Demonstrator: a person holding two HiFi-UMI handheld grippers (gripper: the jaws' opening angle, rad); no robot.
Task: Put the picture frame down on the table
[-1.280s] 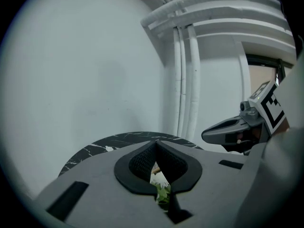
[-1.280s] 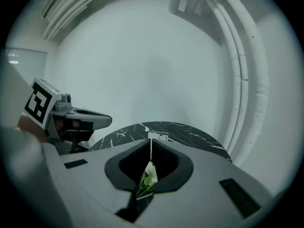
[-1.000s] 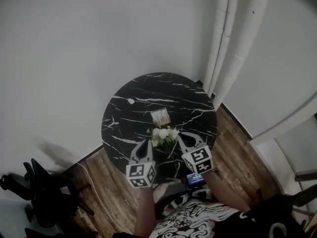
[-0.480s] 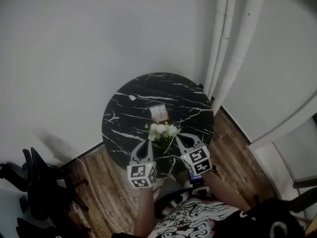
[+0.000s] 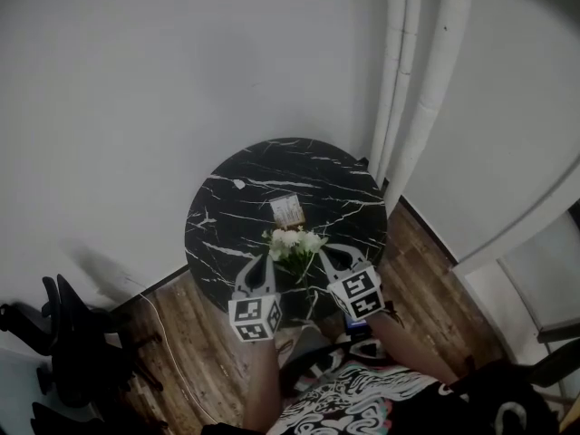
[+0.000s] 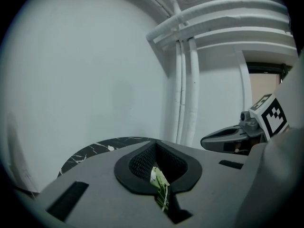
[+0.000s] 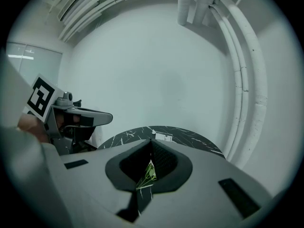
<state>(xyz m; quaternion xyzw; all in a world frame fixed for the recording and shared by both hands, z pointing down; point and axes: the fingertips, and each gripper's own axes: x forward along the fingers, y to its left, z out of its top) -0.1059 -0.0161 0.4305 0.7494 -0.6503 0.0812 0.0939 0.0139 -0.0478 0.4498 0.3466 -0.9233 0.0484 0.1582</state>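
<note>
The picture frame [image 5: 288, 211] is a small pale rectangle near the middle of the round black marble table [image 5: 227, 216]; it also shows small and white in the right gripper view [image 7: 164, 137]. I cannot tell whether it stands or lies flat. A bunch of white flowers [image 5: 292, 240] with green leaves rises between the frame and the grippers. My left gripper [image 5: 269, 258] and right gripper [image 5: 325, 251] hover side by side over the table's near edge, either side of the flowers. Both are shut and hold nothing; green leaves show through their slots [image 6: 160, 184] [image 7: 148, 174].
White pipes [image 5: 408, 107] run down the corner of the wall behind the table's right side. A black office chair [image 5: 63, 333] stands at the lower left on the wood floor [image 5: 435, 288]. A thin cable [image 5: 168, 329] lies on the floor left of the table.
The head view has shifted slightly, so the table, frame and flowers sit a little further left. Both grippers stay shut at the table's near edge.
</note>
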